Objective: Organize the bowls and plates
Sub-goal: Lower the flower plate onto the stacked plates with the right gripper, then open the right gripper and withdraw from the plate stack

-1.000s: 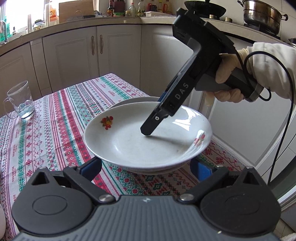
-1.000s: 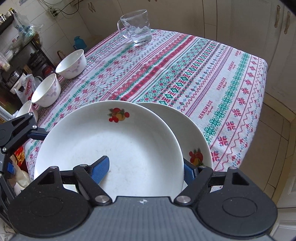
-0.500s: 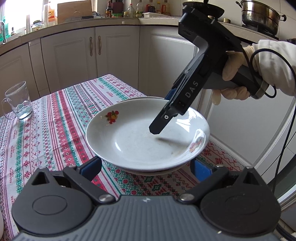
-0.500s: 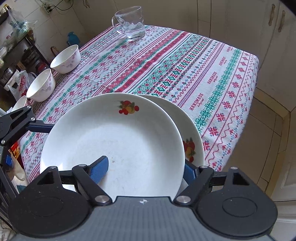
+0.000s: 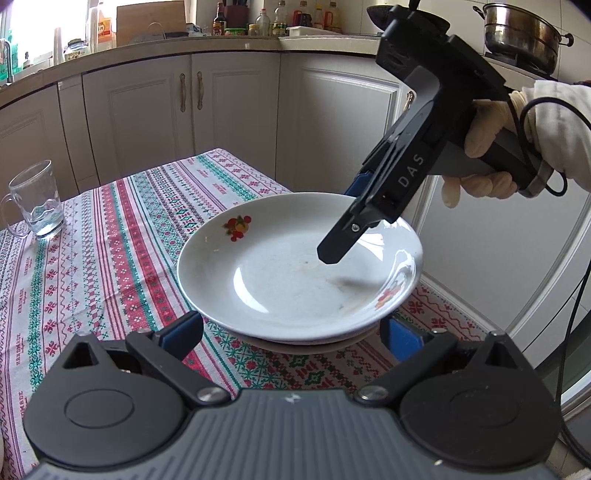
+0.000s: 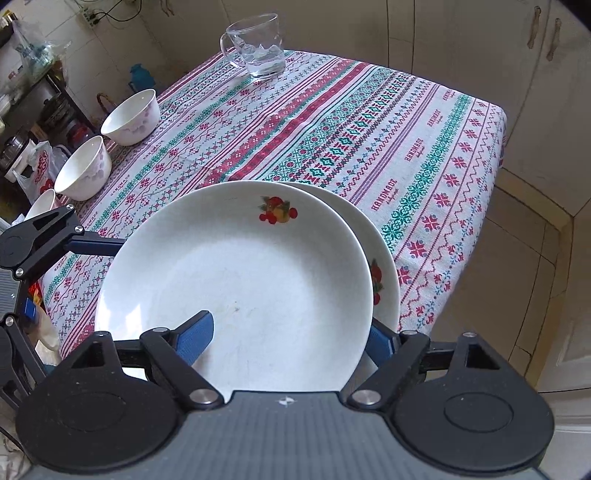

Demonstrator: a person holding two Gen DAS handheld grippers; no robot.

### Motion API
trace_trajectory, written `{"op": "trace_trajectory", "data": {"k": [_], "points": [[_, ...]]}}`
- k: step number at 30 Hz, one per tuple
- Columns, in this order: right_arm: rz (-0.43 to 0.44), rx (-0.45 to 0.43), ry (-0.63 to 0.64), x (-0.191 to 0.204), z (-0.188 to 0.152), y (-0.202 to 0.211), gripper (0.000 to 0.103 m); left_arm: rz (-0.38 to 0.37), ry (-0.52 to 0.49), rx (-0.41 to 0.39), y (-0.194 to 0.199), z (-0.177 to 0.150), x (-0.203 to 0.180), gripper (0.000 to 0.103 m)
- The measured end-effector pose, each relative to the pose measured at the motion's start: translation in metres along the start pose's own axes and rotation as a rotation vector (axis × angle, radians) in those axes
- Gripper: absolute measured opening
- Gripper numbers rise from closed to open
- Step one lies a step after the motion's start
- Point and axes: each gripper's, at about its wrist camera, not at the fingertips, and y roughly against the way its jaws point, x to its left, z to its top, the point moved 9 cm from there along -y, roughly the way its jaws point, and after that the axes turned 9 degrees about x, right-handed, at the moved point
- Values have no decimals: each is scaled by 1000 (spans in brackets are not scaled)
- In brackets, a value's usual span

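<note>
A white plate with fruit prints (image 5: 288, 273) (image 6: 236, 280) lies on top of a second white plate (image 6: 384, 258) (image 5: 303, 341) at the table's corner. My right gripper (image 6: 290, 332) (image 5: 338, 236) is open, one finger above the top plate's inside, the other behind its rim; contact is unclear. My left gripper (image 5: 295, 328) is open just short of the plates' near rim, and shows at the left of the right wrist view (image 6: 51, 236). Three white bowls (image 6: 131, 116) (image 6: 83, 166) (image 6: 42, 205) stand along the table's far side.
A glass mug (image 5: 35, 199) (image 6: 258, 46) stands on the patterned tablecloth (image 6: 332, 122). Kitchen cabinets (image 5: 147, 107) and a counter with bottles surround the table. The table edge runs close beside the plates. A pot (image 5: 521, 33) sits on the stove.
The right gripper has lifted and drawn back a little from the top plate. The top plate now sits more squarely over the lower one. The left gripper has barely moved.
</note>
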Motion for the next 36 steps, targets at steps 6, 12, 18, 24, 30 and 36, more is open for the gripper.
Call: {"op": "trace_trajectory", "data": {"k": [6, 12, 18, 24, 30, 36], "points": [[0, -10, -9, 1, -3, 4, 90, 1, -3, -2, -2, 0, 0, 101], [-1, -17, -15, 2, -7, 9, 91, 2, -8, -6, -4, 2, 0, 101], [-9, -21, -18, 3, -11, 13, 93, -1, -9, -14, -4, 3, 0, 101], [-15, -31, -24, 4, -14, 16, 96, -1, -9, -2, -7, 0, 0, 101], [-37, -30, -23, 6, -18, 17, 97, 6, -7, 5, -11, -1, 1, 101], [-63, -31, -32, 7, -24, 17, 98, 16, -9, 7, -11, -5, 1, 101]]}}
